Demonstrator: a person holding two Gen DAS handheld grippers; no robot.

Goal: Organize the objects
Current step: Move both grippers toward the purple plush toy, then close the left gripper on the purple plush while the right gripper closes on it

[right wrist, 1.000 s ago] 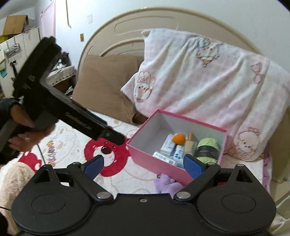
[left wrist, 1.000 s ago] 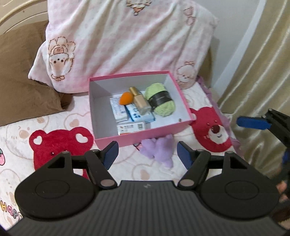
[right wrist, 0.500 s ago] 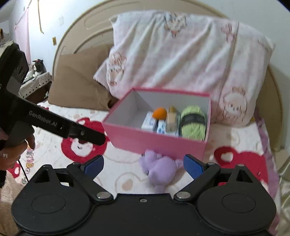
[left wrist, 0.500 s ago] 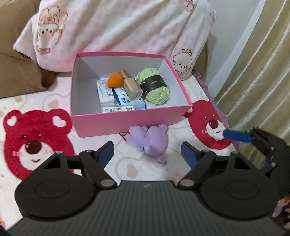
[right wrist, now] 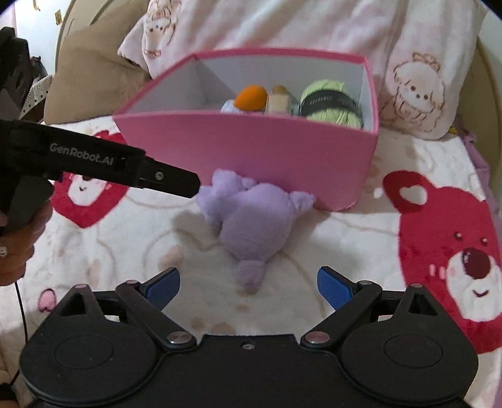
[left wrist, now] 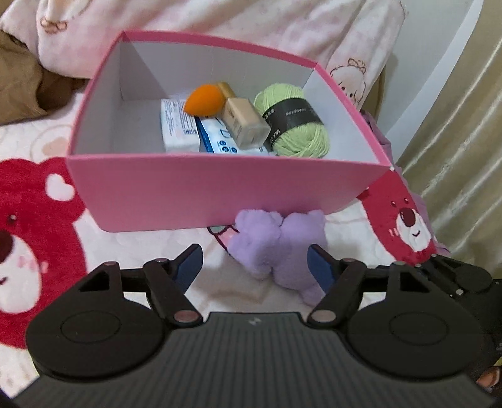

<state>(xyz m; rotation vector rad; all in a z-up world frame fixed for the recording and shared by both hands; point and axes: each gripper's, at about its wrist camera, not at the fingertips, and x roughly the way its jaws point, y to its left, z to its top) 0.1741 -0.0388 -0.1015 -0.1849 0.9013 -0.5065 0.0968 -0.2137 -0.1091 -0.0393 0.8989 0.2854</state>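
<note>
A purple plush toy (left wrist: 276, 248) (right wrist: 254, 219) lies on the bedspread against the front wall of a pink box (left wrist: 204, 191) (right wrist: 251, 150). The box holds an orange sponge (left wrist: 204, 100), a beige bottle (left wrist: 241, 119), green yarn (left wrist: 295, 125) and white packets (left wrist: 178, 125). My left gripper (left wrist: 254, 266) is open, its fingers either side of the plush's near end. My right gripper (right wrist: 248, 285) is open just short of the plush. The left gripper's body (right wrist: 103, 163) also shows in the right wrist view, reaching to the plush's left.
A pink patterned pillow (right wrist: 282, 25) and a brown pillow (right wrist: 91, 69) lie behind the box. The bedspread (right wrist: 360, 238) has red bear prints. A beige curtain (left wrist: 464, 131) hangs at the right.
Both grippers have moved forward and down toward the purple plush and the box. Both stayed open.
</note>
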